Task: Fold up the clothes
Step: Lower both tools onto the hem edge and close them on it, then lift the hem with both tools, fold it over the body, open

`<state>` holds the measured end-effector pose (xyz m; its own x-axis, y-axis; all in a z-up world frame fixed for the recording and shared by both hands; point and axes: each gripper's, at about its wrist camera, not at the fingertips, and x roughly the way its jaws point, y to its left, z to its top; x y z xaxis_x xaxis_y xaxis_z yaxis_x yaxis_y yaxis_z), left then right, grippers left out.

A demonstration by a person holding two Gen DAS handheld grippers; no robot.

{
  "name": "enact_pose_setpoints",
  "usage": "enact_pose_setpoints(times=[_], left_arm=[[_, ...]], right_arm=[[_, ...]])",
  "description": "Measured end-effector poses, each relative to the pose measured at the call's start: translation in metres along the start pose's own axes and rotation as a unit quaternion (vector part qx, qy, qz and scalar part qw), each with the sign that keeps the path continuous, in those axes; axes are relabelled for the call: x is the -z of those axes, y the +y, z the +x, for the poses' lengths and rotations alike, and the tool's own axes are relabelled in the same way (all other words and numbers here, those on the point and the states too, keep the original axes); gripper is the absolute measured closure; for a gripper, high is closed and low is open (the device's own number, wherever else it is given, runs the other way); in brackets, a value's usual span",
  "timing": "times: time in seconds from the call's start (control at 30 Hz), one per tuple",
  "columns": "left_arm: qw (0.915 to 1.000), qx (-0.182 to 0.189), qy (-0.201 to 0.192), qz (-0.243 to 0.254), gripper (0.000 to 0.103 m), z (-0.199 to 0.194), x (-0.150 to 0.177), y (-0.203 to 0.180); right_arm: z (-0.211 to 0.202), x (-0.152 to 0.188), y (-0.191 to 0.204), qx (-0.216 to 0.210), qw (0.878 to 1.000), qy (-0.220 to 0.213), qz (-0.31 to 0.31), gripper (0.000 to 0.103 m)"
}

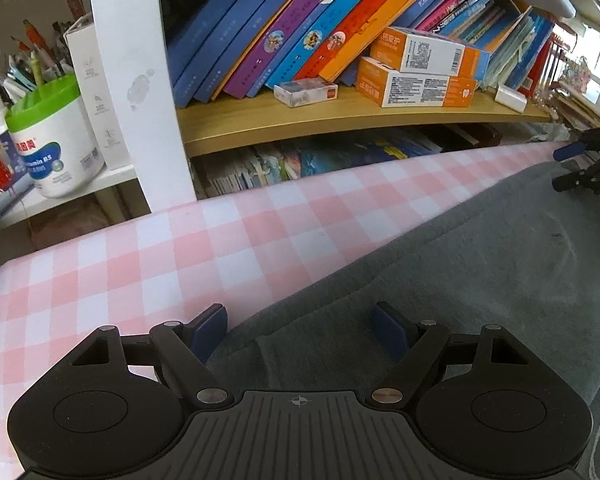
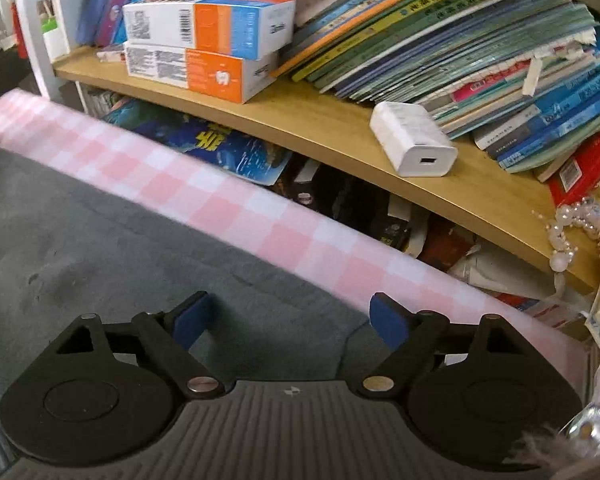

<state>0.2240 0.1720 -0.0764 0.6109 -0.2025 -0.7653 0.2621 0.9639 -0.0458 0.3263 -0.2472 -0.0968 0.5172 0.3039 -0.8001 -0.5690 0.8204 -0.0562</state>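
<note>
Both tools, left tool (image 1: 300, 330) and right tool (image 2: 286, 320), stand spread at the grey garment's (image 1: 480, 264) 12 o'clock edge; we risk pinching the checked counter (image 1: 172, 256) cover too.

"Vitamin BS" on the white green-lidded canister (image 1: 56, 152), other book and box print unreadable

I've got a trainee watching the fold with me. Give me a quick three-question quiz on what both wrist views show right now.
1. True or false: both grippers are clamped on the grey garment.
2. What pattern covers the table?
3. The white charger lies: A) on the garment, B) on the wooden shelf, C) on the orange boxes.

Key: 1 false: left gripper and right gripper stand open. 2 pink and white checks. 3 B.
</note>
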Motion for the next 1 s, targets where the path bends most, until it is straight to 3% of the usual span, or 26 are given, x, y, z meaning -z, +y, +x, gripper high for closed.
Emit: enact_pose_setpoints(times=[0.3,0.43,0.53,0.57,0.63,0.7,0.8,1.0], left_arm=[[0.9998,0.013,-0.006,0.013,0.02,0.004,-0.004,0.002],[0.9996,0.022,-0.005,0.016,0.025,0.004,-0.004,0.003],[0.9994,0.03,0.002,0.017,0.036,0.002,-0.005,0.002],[0.9993,0.033,0.004,0.017,0.041,0.001,-0.006,0.002],[0.9991,0.038,0.009,0.017,0.061,-0.001,-0.007,0.002],[0.9989,0.042,0.015,0.014,0.072,-0.003,-0.007,0.001],[0.9987,0.047,0.018,0.012,0.088,-0.008,-0.004,0.001],[0.9991,0.027,-0.025,0.023,0.092,-0.043,-0.002,-0.017]], right_arm=[[0.007,-0.001,-0.016,-0.032,0.999,0.013,0.033,0.012],[0.005,0.0,-0.015,-0.037,0.999,0.01,0.032,0.016],[0.001,0.0,-0.013,-0.046,0.999,0.007,0.025,0.031],[-0.001,0.0,-0.012,-0.052,0.998,0.005,0.021,0.041],[-0.005,0.001,-0.01,-0.062,0.998,0.003,0.015,0.056],[-0.008,0.002,-0.006,-0.071,0.997,0.005,0.011,0.075],[-0.013,0.004,0.004,-0.07,0.998,0.007,-0.001,0.083],[-0.039,0.01,0.022,-0.037,0.999,-0.022,-0.023,0.087]])
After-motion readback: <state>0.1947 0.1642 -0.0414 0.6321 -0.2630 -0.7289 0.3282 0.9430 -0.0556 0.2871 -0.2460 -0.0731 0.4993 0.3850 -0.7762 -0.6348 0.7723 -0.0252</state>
